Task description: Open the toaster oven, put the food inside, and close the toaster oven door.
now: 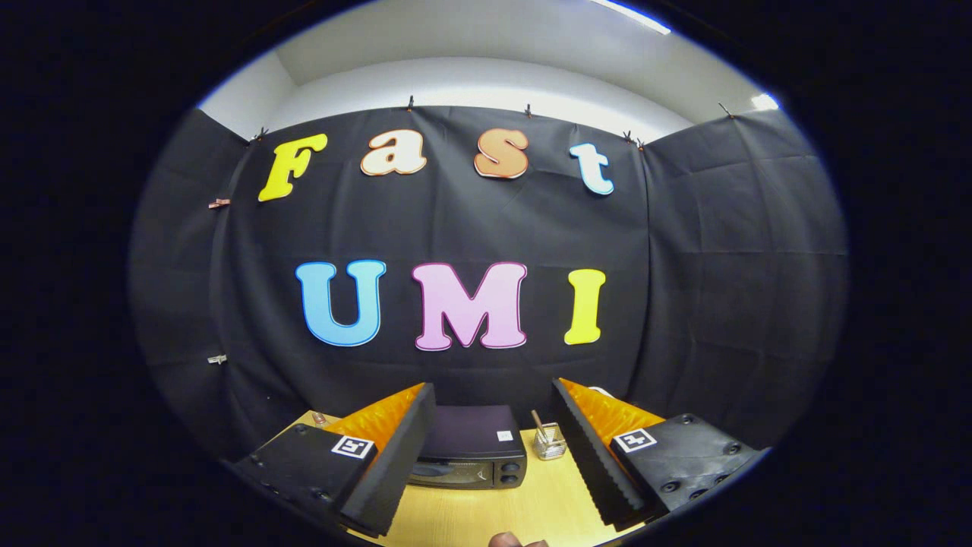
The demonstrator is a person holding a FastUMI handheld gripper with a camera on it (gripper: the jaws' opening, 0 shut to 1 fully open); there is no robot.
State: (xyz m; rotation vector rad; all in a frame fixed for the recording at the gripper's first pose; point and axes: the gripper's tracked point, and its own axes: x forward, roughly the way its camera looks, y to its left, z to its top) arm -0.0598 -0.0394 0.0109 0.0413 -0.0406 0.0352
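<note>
While the tongs (493, 456) hang wide apart and hold nothing, the toaster oven (472, 456) sits on the tabletop (486, 513) ahead, framed between the two fingers.

Its door looks shut, and that fits either a start or a finish, with food possibly inside already; no food can be made out for certain. A small glass holder (549, 444) with a stick stands just beside the oven, toward the right finger. Any approach to the door wants to be low and square, steering clear of that holder.
</note>
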